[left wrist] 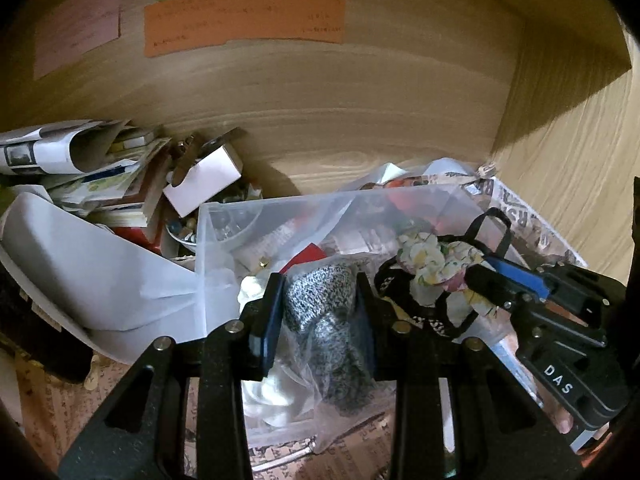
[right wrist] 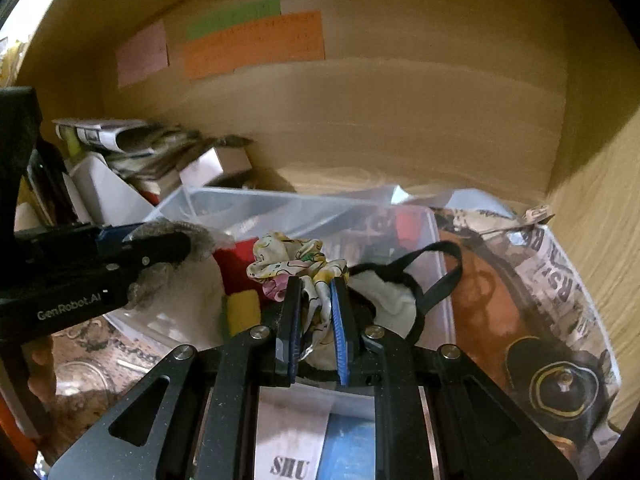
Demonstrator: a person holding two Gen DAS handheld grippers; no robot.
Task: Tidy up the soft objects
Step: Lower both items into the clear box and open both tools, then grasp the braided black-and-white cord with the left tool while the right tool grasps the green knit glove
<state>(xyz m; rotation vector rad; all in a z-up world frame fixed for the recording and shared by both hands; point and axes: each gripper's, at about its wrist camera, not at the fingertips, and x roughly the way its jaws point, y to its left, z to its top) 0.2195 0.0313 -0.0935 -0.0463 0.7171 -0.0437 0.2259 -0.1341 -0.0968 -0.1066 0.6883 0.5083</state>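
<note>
My left gripper (left wrist: 318, 280) is shut on a grey speckled knit item in a clear plastic bag (left wrist: 328, 320), held over the near edge of a clear plastic bin (left wrist: 224, 216). My right gripper (right wrist: 316, 284) is shut on a floral fabric scrunchie (right wrist: 288, 260), above a white cloth with black straps (right wrist: 400, 284) at the bin's right side. In the left wrist view the right gripper (left wrist: 480, 272) holds the scrunchie (left wrist: 432, 260) to the right. In the right wrist view the left gripper (right wrist: 176, 248) holds the grey bag (right wrist: 180, 236) at the left.
All sits inside a wooden cabinet lined with newspaper (right wrist: 560, 272). A pile of books, papers and a white box (left wrist: 200, 180) fills the back left. A white curved panel (left wrist: 80, 256) leans at the left. Coloured paper notes (left wrist: 244, 20) stick to the back wall.
</note>
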